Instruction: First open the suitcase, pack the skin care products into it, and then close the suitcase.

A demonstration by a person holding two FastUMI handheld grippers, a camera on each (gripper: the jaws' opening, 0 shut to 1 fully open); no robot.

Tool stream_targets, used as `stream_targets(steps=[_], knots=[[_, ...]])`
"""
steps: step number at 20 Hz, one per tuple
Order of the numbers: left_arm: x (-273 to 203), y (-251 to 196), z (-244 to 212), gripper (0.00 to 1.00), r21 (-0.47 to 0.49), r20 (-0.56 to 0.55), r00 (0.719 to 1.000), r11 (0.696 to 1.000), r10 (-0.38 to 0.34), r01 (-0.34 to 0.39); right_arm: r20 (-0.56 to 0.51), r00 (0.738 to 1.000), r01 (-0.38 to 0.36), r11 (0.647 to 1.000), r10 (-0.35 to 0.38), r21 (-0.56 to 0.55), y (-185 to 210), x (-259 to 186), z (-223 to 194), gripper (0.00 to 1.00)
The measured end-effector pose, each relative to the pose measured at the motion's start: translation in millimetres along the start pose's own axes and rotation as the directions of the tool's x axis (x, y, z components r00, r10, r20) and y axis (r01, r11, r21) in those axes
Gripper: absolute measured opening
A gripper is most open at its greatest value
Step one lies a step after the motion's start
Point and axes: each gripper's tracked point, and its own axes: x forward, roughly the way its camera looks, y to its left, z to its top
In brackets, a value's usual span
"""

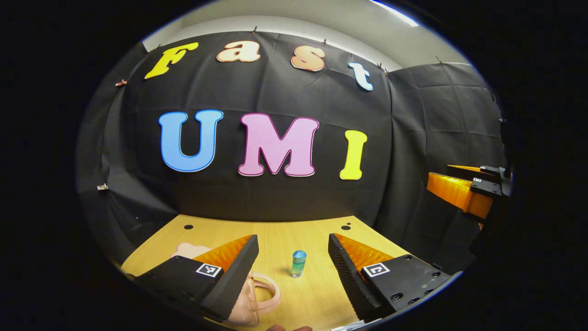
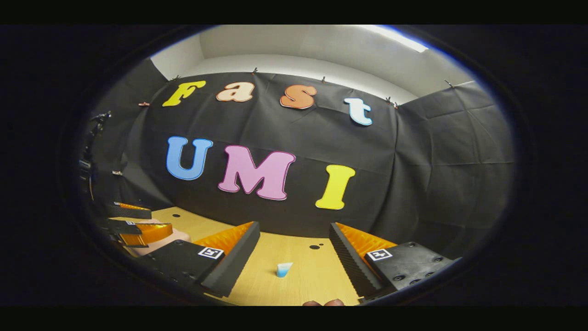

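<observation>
both jaws gape wide, holding nothing: left gripper (image 1: 293, 250) frames a small bottle (image 1: 298, 264); its finger hides part of the pink suitcase (image 1: 255, 301); right gripper (image 2: 294, 239) hangs over the table (image 2: 303, 280).

Black cloth wall (image 1: 285, 202), wooden table (image 1: 294, 239) (two holes), white ceiling (image 2: 294, 50)

On the light wooden table (image 1: 280, 239) I count one pink suitcase (image 1: 250, 299) with one curved handle, and one small bottle with a blue round cap (image 1: 298, 263). In the right gripper view there is one small pale blue cup-shaped thing (image 2: 283, 269). The table has two dark round holes (image 1: 188, 226) at its far side. Grippers are two.
</observation>
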Motion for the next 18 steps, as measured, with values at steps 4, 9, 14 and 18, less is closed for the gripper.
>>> stream_targets(steps=[4, 9, 14, 18], knots=[[16, 6, -34, 0.96, -0.049, -0.101, 0.995, 0.999, -0.002, -0.003, -0.005, 1.0, -0.022, 1.0, 0.022, 0.003, -1, 12, -5, 0.96], [45, 7, -86, 0.96, -0.079, -0.277, 0.96, 0.994, 0.051, -0.076, -0.024, 0.995, -0.092, 0.995, 0.093, 0.036, -7, 38, -24, 0.96], [79, 10, -145, 0.96, -0.018, -0.454, 0.88, 0.985, 0.142, -0.169, -0.049, 0.985, -0.158, 0.982, 0.164, 0.101, -20, 75, -48, 0.96], [98, 20, -193, 0.97, -0.071, -0.601, 0.783, 0.964, 0.163, -0.255, -0.067, 0.981, -0.177, 0.978, 0.184, 0.107, -39, 92, -72, 0.96]])
